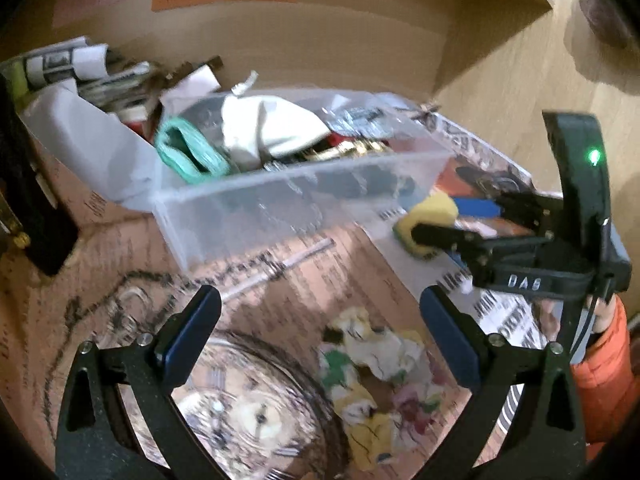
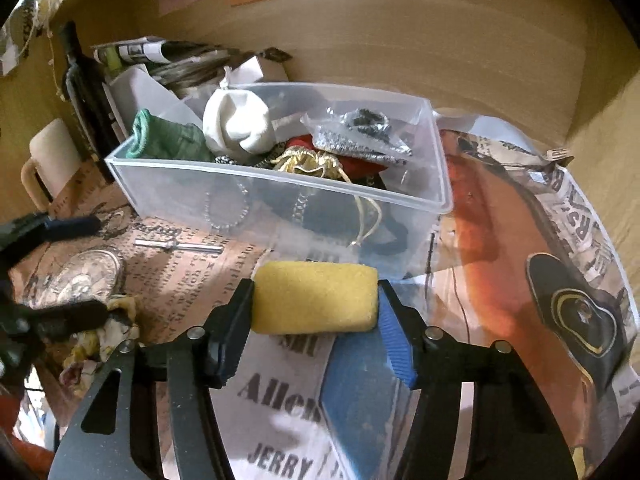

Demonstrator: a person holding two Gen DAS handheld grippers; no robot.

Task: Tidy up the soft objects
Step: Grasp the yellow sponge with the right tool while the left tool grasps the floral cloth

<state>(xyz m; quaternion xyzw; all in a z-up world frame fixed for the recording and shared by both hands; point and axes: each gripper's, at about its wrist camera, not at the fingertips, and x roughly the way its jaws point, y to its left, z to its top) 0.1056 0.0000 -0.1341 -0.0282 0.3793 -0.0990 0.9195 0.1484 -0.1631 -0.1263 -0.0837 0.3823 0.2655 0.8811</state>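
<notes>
Sponge (image 2: pixel 314 298) first: the yellow block sits squeezed between the two pads of my right gripper (image 2: pixel 316 300), held just above the printed paper on the desk (image 2: pixel 500 232), a little nearer than the clear plastic bin (image 2: pixel 280 208). The grip looks firm and centred, so I judge the step in hand to be carrying it up and over the near wall of the bin and letting it go inside.

To do that well I want to lift before I push forward, since the near wall stands directly between the sponge and the bin's inside. The bin already holds a white pouch (image 2: pixel 236 124), a green cloth (image 2: pixel 168 140), a gold drawstring bag (image 2: pixel 308 164) and a clear packet of dark bits (image 2: pixel 360 132), piled close to the rim. The spot just behind the near wall looks the least crowded, so I would release low there to stop the sponge bouncing out.

My left gripper (image 1: pixel 320 344) hangs wide open and holds nothing, above a crumpled patterned cloth (image 1: pixel 376 364) that lies on the paper, likely the next soft thing to collect. A metal pin (image 2: pixel 178 246) and a round clock print (image 2: pixel 88 276) lie at the left, out of the sponge's path.
</notes>
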